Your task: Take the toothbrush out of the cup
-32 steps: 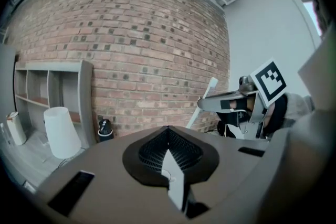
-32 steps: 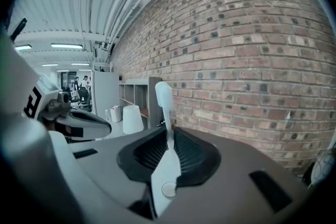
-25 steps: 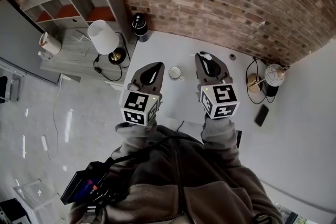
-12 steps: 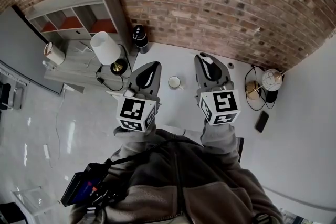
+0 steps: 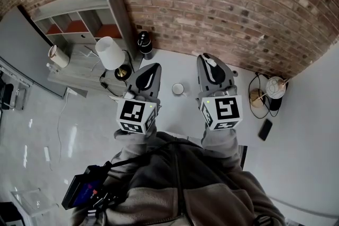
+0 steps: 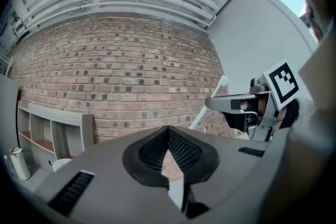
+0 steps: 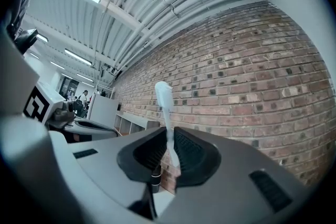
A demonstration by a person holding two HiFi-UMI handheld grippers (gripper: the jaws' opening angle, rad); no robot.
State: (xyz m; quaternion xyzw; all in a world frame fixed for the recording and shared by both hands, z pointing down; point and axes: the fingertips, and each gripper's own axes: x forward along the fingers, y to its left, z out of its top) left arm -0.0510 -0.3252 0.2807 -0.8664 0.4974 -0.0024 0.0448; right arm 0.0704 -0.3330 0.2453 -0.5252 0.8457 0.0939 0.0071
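A small white cup (image 5: pixel 178 89) stands on the white table (image 5: pixel 175 63), between my two grippers and below them. My right gripper (image 5: pixel 211 67) is shut on a white toothbrush (image 7: pixel 164 98). The brush stands upright between its dark pads (image 7: pixel 186 152), head up, clear of the cup. In the head view the brush head (image 5: pixel 210 60) shows at that gripper's tip. My left gripper (image 5: pixel 149 78) hovers left of the cup, jaws shut with nothing between them (image 6: pixel 168 147). The left gripper view also catches the right gripper (image 6: pixel 236 105) with the toothbrush (image 6: pixel 211 105) slanting up from it.
A brick wall (image 5: pixel 222 2) runs behind the table. On the left are a white-shaded lamp (image 5: pixel 109 52), a black cylinder (image 5: pixel 144 42) and a grey shelf unit (image 5: pixel 79 18). A round lamp (image 5: pixel 275 86) with cables and a dark phone (image 5: pixel 265 129) lie to the right.
Both grippers have risen, the right one carrying the toothbrush up with it. The cup stays on the table.
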